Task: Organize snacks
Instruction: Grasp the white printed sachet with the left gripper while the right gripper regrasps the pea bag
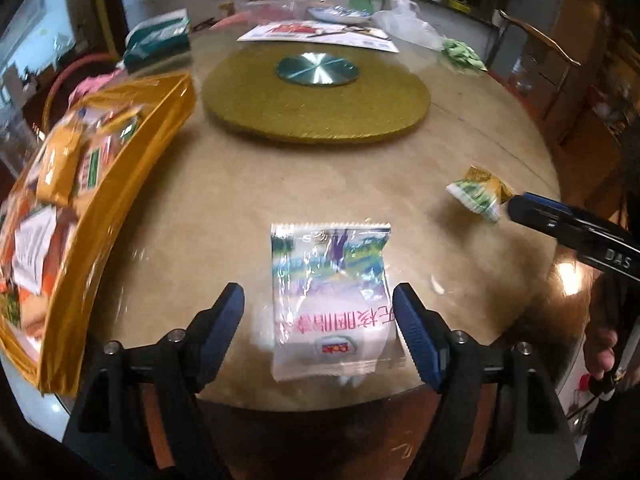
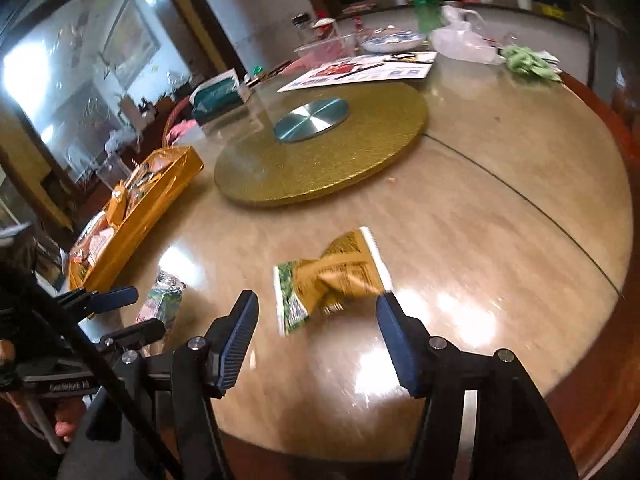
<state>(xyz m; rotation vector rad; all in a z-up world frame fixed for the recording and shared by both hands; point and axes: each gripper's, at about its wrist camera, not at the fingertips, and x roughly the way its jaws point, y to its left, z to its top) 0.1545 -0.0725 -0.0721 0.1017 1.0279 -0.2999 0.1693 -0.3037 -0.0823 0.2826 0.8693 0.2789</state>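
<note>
Both grippers same build: matte black frames, blue ribbed pads on the fingers.

Left gripper point(image 1: 319, 320): silver round screw heads across the black linkage, four visible, lower frame.

Right gripper point(image 2: 316, 330): same silver screws. From the left wrist view it's a slim black/blue bar at right edge, white "DAS" lettering.

Black cable at lower left of right wrist view.

Bare skin, fingers point(image 1: 600, 346), right edge.

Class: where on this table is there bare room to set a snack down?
Bare wood lies between the gold turntable and the green-gold packet, and along the right edge. Crowded: the snack box on the left and the far side.
</note>
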